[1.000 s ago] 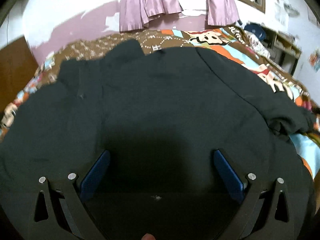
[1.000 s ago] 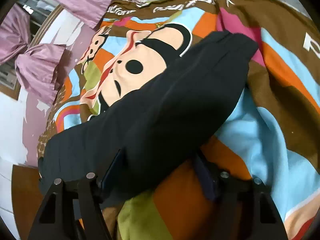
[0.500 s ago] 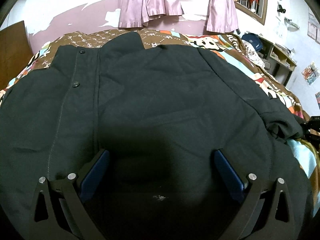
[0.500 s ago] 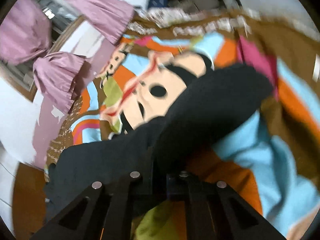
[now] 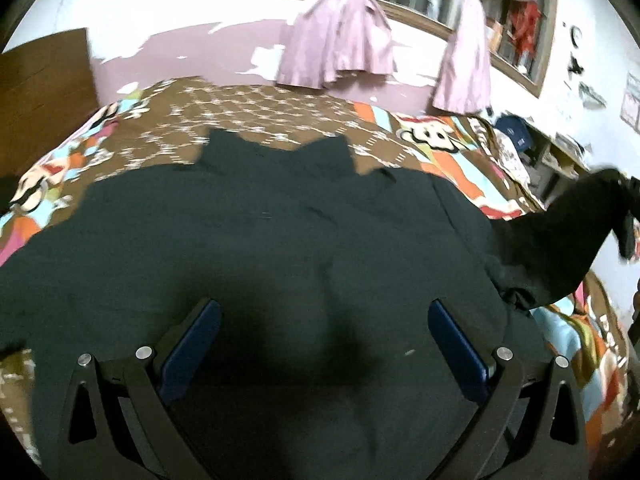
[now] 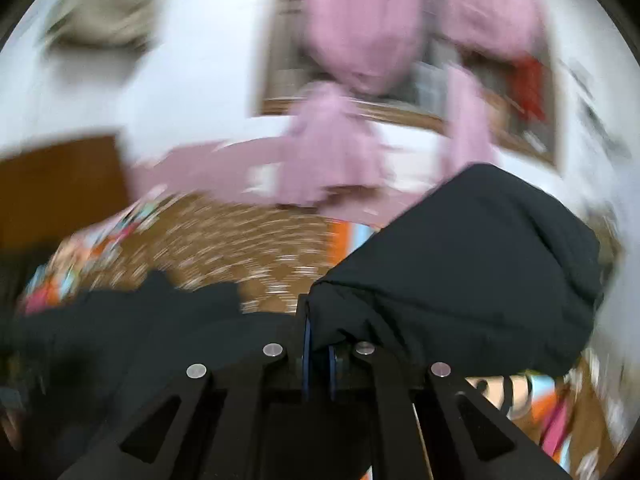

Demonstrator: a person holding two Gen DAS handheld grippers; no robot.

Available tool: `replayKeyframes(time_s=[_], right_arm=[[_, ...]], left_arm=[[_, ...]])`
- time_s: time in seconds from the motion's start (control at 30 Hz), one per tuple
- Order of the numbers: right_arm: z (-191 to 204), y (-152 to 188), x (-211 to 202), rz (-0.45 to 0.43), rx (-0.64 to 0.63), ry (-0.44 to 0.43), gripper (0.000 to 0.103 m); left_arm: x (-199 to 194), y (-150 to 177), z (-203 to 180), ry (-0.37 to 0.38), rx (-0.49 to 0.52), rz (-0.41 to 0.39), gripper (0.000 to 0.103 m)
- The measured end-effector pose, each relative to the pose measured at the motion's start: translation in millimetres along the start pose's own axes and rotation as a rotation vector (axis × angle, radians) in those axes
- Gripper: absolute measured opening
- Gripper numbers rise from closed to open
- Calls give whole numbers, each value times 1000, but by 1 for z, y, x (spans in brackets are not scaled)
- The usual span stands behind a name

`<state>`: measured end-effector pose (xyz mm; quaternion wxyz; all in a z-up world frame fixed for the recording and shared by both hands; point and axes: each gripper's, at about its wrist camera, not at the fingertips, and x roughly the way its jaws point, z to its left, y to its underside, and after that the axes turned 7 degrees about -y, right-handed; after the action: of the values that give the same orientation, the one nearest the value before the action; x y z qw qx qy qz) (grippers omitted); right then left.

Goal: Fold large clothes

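A large black jacket [image 5: 260,248] lies spread on the patterned bedspread [image 5: 256,116]. My left gripper [image 5: 320,320] is open, hovering just above the jacket's lower body with its blue pads wide apart. My right gripper [image 6: 318,344] is shut on the jacket's right sleeve [image 6: 472,264] and holds it lifted off the bed. In the left wrist view the raised sleeve [image 5: 568,240] hangs up at the far right. The jacket's body shows in the right wrist view [image 6: 132,320], blurred.
A wall with a framed window and tied pink curtains [image 5: 340,48] stands behind the bed. A brown wooden headboard [image 5: 44,80] is at the left. Cluttered shelves [image 5: 540,156] stand at the right beyond the bed edge.
My right gripper closed on the sleeve, then lifted it off the bed and swung to face the wall. My left gripper stayed open and pulled back, showing more of the bed.
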<state>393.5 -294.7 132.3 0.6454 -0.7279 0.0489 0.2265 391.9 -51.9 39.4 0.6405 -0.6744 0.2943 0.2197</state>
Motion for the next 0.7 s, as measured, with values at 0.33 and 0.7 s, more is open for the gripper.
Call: replayKeyframes(time_s=[0.33,0.7], right_arm=[[209,86,70,325,-535,-283,7],[185,136,74,458,-523,-484,31]], left_arm=[[-87,12,139,-72,-213,-77,102],[-80,41,179,-83,-262,-33,102]])
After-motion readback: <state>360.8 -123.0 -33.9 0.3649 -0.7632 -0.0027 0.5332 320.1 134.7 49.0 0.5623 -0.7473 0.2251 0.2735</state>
